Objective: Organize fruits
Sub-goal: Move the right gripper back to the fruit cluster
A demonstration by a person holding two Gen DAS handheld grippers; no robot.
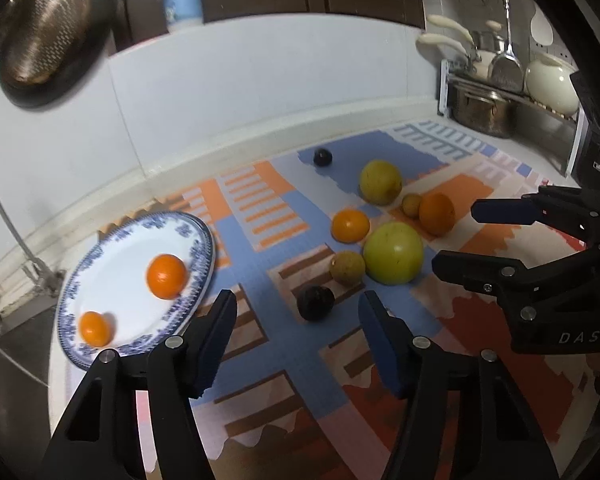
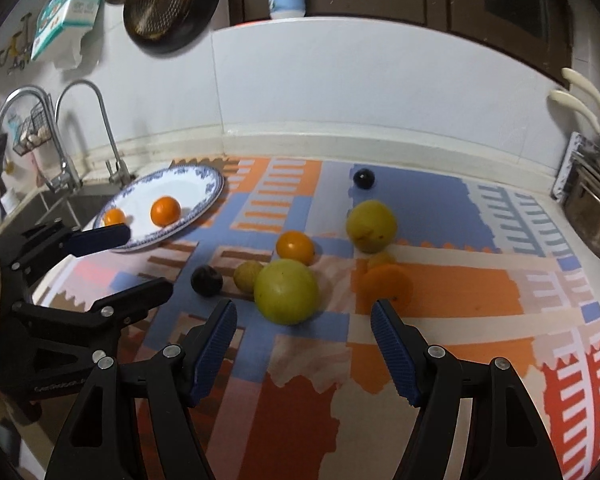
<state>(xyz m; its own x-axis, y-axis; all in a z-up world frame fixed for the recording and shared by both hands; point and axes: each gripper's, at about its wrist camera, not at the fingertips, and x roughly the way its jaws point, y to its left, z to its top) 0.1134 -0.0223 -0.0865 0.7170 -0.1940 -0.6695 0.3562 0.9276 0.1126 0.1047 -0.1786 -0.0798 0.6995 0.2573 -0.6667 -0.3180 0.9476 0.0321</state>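
While both tools gape empty | right tool nearest | big green fruit at 12 o'clock | plate at 10 o'clock

Plate: glossy glazed ceramic, at 9 o'clock of the fruit. Mat: matt, finely textured. Tongs, both open: left tongs and right tongs are matt black plastic with ribbed blue pads and metal rivets. Pot at 2 o'clock: polished metal.

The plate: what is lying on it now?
On the plate lie two oranges. Its near rim is covered by the left gripper.
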